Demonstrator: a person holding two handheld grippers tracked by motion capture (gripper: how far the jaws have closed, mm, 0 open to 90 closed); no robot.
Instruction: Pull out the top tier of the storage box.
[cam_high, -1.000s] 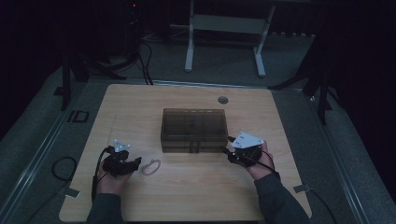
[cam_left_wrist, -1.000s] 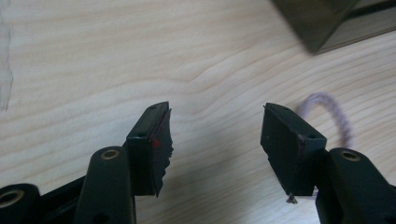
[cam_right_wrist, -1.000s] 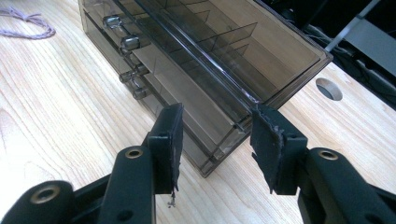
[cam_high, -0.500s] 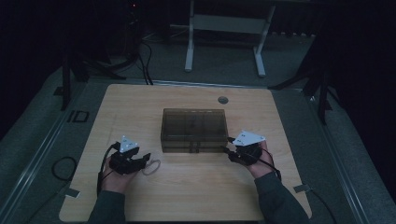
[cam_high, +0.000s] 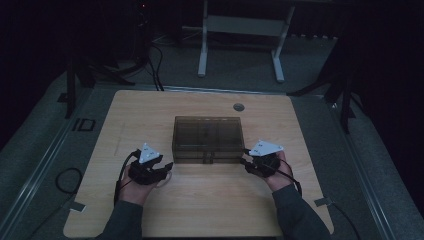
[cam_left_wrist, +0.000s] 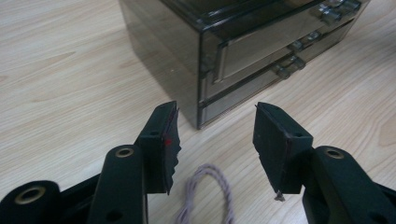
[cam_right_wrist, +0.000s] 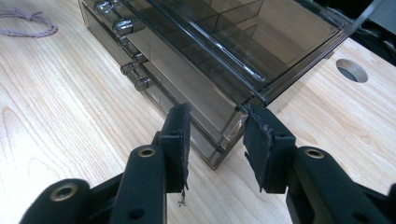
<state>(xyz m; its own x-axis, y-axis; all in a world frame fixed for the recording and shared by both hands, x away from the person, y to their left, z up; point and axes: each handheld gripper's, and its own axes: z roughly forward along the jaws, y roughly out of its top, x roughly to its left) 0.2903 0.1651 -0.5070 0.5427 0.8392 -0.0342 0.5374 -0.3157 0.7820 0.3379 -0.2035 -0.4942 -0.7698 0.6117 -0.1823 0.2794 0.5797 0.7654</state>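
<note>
Cord loop (cam_left_wrist: 205, 193) lies on the table (cam_high: 210, 205) directly under and between the jaws of the left gripper (cam_left_wrist: 212, 140), just short of the near left corner of the drawer box (cam_high: 208, 139); jaws part-open, nothing pinched, and they have just been closing with the loop below them but not touched by the pads; in the high view the left gripper (cam_high: 162, 170) sits just left of the box front, loop (cam_high: 165, 181) by its tip, so the left hand is plainly nearer the cord; the loop's long axis seems to run roughly along the gripper's line of sight, toward the box, so the jaws would close across its narrow width; a short drop looks like all that the pick needs. Right gripper (cam_right_wrist: 215, 140) part-open too, jaws just been closing, straddling the box's near right corner; whether the pads touch the wall I cannot tell; in the high view it (cam_high: 248, 162) rests against the box's right front, likely to steady it. Materials: box of smoky translucent plastic, hard-edged, rectangular, long side across the table, stacked drawers with small clear knobs (cam_right_wrist: 122, 25), open compartments on top; cord thin, twisted, pale mauve, limp; table pale wood grain, smooth; pads black, ribbed, frayed at the edges.
</note>
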